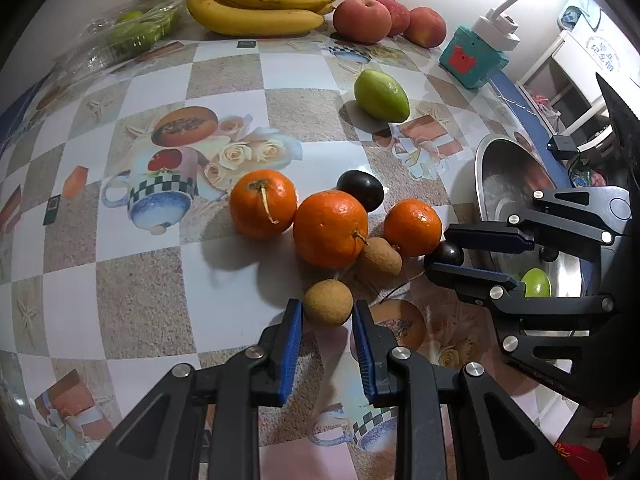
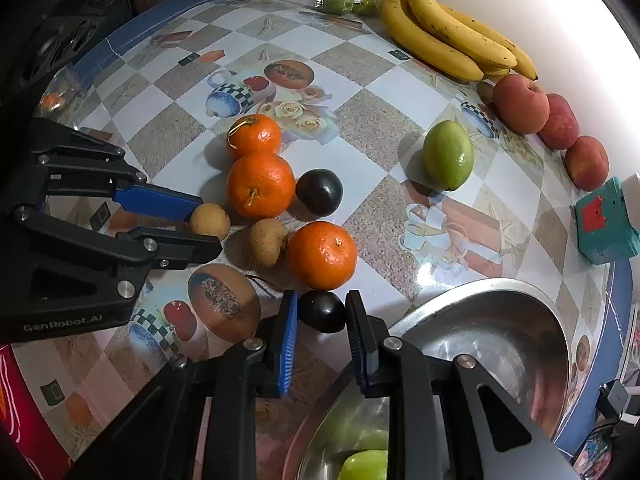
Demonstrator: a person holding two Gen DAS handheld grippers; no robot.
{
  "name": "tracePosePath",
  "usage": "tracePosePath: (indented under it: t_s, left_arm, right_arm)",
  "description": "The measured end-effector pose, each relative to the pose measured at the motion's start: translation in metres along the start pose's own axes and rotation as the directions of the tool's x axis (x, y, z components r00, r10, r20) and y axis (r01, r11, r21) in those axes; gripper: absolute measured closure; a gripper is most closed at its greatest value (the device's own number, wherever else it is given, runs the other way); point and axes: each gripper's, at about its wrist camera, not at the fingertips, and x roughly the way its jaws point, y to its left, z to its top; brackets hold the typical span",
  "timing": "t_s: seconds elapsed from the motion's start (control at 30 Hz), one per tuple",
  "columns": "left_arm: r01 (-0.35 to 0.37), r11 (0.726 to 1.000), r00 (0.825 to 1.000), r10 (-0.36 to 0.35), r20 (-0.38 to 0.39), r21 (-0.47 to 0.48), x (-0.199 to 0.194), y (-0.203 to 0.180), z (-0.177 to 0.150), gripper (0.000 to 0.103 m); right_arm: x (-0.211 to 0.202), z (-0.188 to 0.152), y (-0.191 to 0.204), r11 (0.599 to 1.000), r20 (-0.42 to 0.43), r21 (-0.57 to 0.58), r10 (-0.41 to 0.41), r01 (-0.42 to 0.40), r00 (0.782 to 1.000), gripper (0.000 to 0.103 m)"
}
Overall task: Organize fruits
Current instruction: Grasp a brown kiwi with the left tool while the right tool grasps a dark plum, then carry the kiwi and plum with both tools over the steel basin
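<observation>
Left wrist view, left to right: your widest bare stretch of checked tablecloth [image 1: 132,280] lies left of the fruit cluster; bananas [image 1: 264,0] and peaches [image 1: 362,20] line the far wall. Your left gripper [image 1: 327,312] points steeply down, its blue pads clenched on a tan longan [image 1: 327,302]. Three oranges [image 1: 330,228], a second longan [image 1: 379,260] and a dark plum [image 1: 360,190] crowd just beyond it. A green fruit [image 1: 382,96] stands apart with room all round. Your right gripper [image 1: 434,256], also pitched down, grasps a second dark plum [image 1: 445,254] just beside the steel bowl [image 1: 486,168], which sits at the table's right edge holding one green fruit
</observation>
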Motion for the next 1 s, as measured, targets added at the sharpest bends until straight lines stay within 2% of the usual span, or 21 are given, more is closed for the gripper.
tracePosePath:
  t_s: [0.37,0.6,0.8,1.0]
  left_arm:
    - [-0.001,1.000,1.000,0.002,0.020,-0.017,-0.024,-0.001,-0.008,0.075]
    - [0.006,1.000,0.999,-0.006,0.042,0.006,-0.049,-0.021,-0.002,0.075]
    - [0.027,0.998,0.999,-0.029,0.044,0.050,-0.057,-0.059,0.009,0.075]
    - [0.043,0.992,0.998,-0.047,0.030,0.121,-0.046,-0.107,0.019,0.075]
  right_arm:
    - [-0.027,-0.007,0.010,1.000,0.053,0.008,0.025,-0.026,0.998,0.078]
    - [-0.058,-0.021,0.001,0.999,0.102,0.042,0.017,-0.021,0.995,0.078]
    - [-0.077,-0.048,-0.027,0.993,0.105,0.115,-0.020,0.007,0.994,0.078]
    - [-0.087,-0.078,-0.060,0.978,0.096,0.208,-0.049,0.028,0.994,0.078]
